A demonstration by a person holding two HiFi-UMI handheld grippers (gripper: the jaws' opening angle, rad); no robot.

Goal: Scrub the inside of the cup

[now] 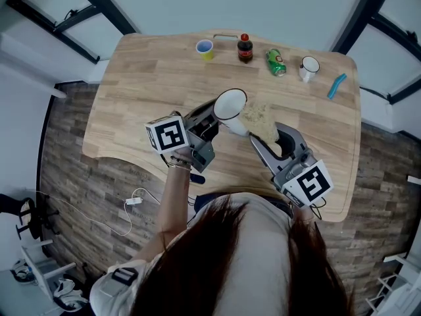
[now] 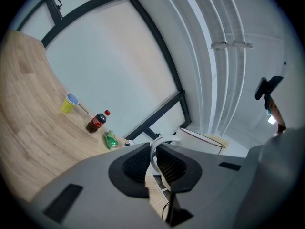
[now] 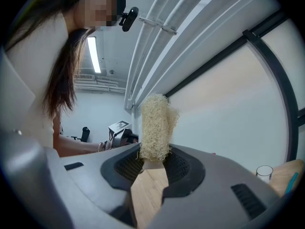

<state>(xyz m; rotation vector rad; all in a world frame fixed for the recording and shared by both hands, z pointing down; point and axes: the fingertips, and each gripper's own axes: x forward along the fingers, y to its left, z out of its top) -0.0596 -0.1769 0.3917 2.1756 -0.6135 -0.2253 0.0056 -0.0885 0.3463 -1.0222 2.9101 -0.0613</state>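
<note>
1. Step in hand (judged): pre-scrub approach. The white cup point(image 1: 229, 104) is held above the wooden table point(image 1: 131, 97), near its middle. It is tilted, with the mouth open toward the head cam. The loofah scrubber point(image 1: 260, 120) sits just beside the cup's right wall and is not yet inside.
2. Left gripper point(image 1: 212, 118): jaws closed on the cup's handle point(image 2: 155, 149). In the left gripper view the thin white loop is pinched between the ribbed pads, and the cup body is beyond them, to the right.
3. Right gripper point(image 1: 268, 143): jaws clamped on the scrubber's lower end point(image 3: 156, 128). Most of the scrubber stands free above the pads.
4. Next move (judged): swing the scrubber's free end over the rim and down into the bore, then rub the wall and base. The handle grip is narrow, so the cup may pivot under side load.
5. Materials:
   - The cup is smooth, glossy and rigid, w/ a round dark-edged rim.
   - The scrubber is a pale, coarse fibre wad, roughly cylindrical, and likely compressible.
   - The table has a light wood grain.
6. Far edge, untouched: yellow paper cup point(image 1: 205, 48), cola bottle point(image 1: 245, 48), green can point(image 1: 276, 62), small white mug point(image 1: 308, 66).
</note>
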